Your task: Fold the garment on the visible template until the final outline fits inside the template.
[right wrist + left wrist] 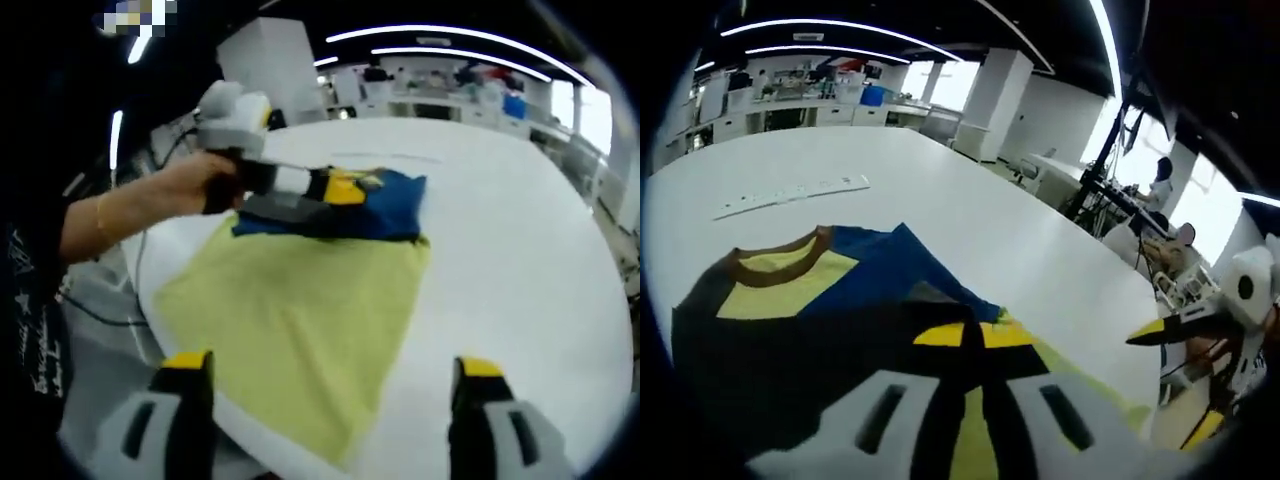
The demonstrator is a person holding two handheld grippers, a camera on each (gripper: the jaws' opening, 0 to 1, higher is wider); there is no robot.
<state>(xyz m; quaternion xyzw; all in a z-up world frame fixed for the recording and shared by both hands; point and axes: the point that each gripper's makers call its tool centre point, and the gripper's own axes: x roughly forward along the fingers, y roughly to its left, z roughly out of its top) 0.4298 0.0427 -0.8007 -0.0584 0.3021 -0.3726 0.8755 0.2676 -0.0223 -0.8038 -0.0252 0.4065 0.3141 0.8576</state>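
On the white counter (520,250) a yellow-green cloth template (290,330) is lying flat, with the garment (350,205) sitting on its far end in the right gripper view. Garment is a blue, dark and yellow shirt, already folded over itself into a compact bundle. In the left gripper view the same garment (810,300) is showing a brown-trimmed collar (770,262) at the left, a blue panel folded across the middle, and a strip of the template (1090,385) peeking out at the right.

Left tongs (345,188) are closing down on the garment's near-left edge in the right gripper view, held by a person's hand (195,180); yellow tips pressing on the fabric. In the left gripper view those tongs (975,340) are sitting with jaws together over dark cloth, gripping the garment.

Right tongs (330,375) are hovering wide open above the near end of the template, jaws well apart, nothing between them. Their yellow tip (1170,328) is also poking into the left gripper view from the right, off the counter edge.

A white strip with markings (790,195) is lying on the counter beyond the garment, well apart from it.
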